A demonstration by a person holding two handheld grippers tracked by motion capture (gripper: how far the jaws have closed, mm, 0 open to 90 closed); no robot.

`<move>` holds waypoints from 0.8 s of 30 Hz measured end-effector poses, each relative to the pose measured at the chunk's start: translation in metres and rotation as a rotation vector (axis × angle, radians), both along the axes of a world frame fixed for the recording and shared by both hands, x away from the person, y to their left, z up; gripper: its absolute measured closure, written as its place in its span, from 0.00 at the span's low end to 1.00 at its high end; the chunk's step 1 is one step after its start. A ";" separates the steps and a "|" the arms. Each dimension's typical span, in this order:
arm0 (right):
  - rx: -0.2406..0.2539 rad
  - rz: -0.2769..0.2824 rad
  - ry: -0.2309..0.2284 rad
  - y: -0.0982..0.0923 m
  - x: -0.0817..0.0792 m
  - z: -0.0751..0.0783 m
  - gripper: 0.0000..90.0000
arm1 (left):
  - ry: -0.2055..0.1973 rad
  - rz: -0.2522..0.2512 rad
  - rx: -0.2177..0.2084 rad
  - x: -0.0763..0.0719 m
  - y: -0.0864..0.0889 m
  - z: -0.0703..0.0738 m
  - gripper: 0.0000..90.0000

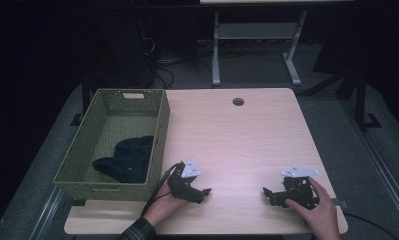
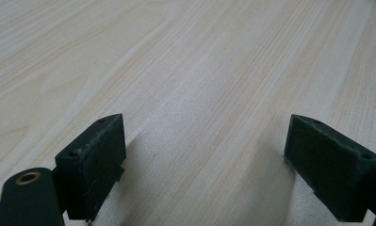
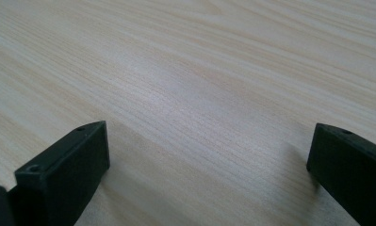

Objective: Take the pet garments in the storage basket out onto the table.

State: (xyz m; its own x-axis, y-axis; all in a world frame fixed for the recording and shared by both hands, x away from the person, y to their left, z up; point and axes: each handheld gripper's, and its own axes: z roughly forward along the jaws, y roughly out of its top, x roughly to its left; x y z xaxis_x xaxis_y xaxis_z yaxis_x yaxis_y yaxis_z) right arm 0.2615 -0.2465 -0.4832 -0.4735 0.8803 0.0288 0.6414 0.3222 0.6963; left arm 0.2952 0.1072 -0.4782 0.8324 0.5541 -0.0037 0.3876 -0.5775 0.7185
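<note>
Two black tongs sit low on the light wooden table (image 1: 237, 135), near its front edge, each held in one of the person's hands. Left tongs (image 1: 205, 191) are on the left half of the table, just right of the woven olive-green rectangular basket (image 1: 159, 131), jaws pointing right toward the table's middle; left hand (image 1: 168, 204) wraps it from below, and a plaid sleeve cuff (image 1: 137, 231) shows at the bottom edge. Right tongs (image 1: 267, 192) are on the right half, jaws pointing left, right hand (image 1: 314, 207) gripping from behind. The two tongs face each other, well apart, bare wood between them. Grey three-cornered plate on top of each. A black cable trails from the left tongs down off the front edge. In the left gripper view the left tongs (image 2: 204, 160) have jaws spread wide, nothing between them, just wood grain under them. The right gripper view is the same: right tongs (image 3: 209, 169), jaws wide apart, nothing held, bare table below. The basket sits at the table's left side, overhanging the left edge, with a dark navy crumpled cloth (image 1: 129, 159) lying inside it toward the near right corner. A round grommet hole (image 1: 238, 102) is in the table near the far edge. Beyond the table is grey floor and a white desk frame (image 1: 257, 42) in a dark room.
</note>
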 end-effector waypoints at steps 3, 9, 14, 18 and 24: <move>0.000 0.000 0.000 0.000 0.000 0.000 0.00 | 0.000 -0.002 0.001 0.000 0.000 0.000 0.14; 0.000 0.000 0.001 0.000 0.000 0.000 0.00 | 0.000 -0.004 0.002 0.001 0.000 0.000 0.14; 0.000 0.000 0.001 0.000 0.000 0.000 0.00 | 0.004 -0.004 0.005 0.001 0.000 0.001 0.14; -0.002 0.003 0.000 0.000 0.000 0.000 0.00 | 0.013 0.008 0.017 0.003 -0.001 0.002 0.15; -0.002 0.002 0.001 0.000 0.000 0.000 0.00 | 0.033 0.022 0.006 0.005 0.001 0.003 0.15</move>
State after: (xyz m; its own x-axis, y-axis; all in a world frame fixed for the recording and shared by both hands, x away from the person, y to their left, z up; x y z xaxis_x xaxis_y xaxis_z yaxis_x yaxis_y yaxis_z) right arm 0.2616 -0.2467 -0.4832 -0.4756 0.8792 0.0276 0.6410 0.3249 0.6953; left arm 0.2998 0.1077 -0.4748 0.8197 0.5721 -0.0274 0.4232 -0.5729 0.7019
